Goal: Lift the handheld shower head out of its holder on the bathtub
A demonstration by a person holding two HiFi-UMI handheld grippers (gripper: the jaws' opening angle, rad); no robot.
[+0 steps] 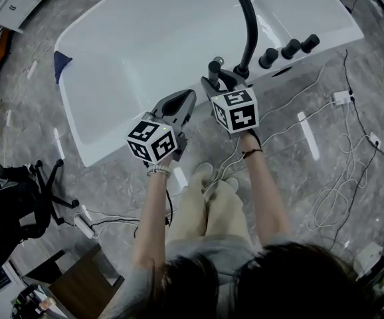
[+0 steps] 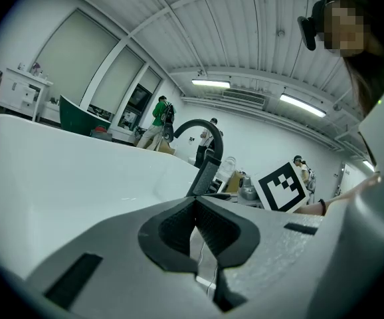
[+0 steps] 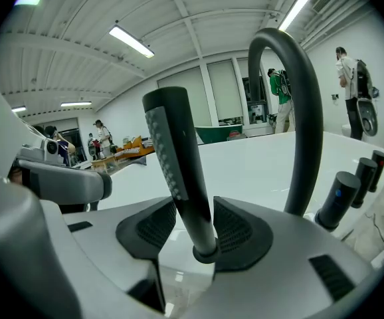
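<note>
Both forearms reach forward side by side toward the rim of the tub (image 1: 145, 38), each gripper tipped a little downward. The right gripper (image 3: 192, 226) has its jaws apart. The shower head (image 3: 175, 158) stands between them, leaning slightly left, close to the right pad and with a gap at the left one; neither pad clearly presses it. It is a slim matte-black wand with a strip of small nozzle dots down one side and a ring collar at its foot. Beyond the jaws to the right arches a black tubular spout (image 3: 305, 111), and further right stand cylindrical black knobs (image 3: 338, 201). The left gripper (image 2: 195, 208) has its finely textured dark pads together at the tips, with nothing between them; the smooth white tub lies ahead. The right jaws' grey body hides whatever sits below the collar.
</note>
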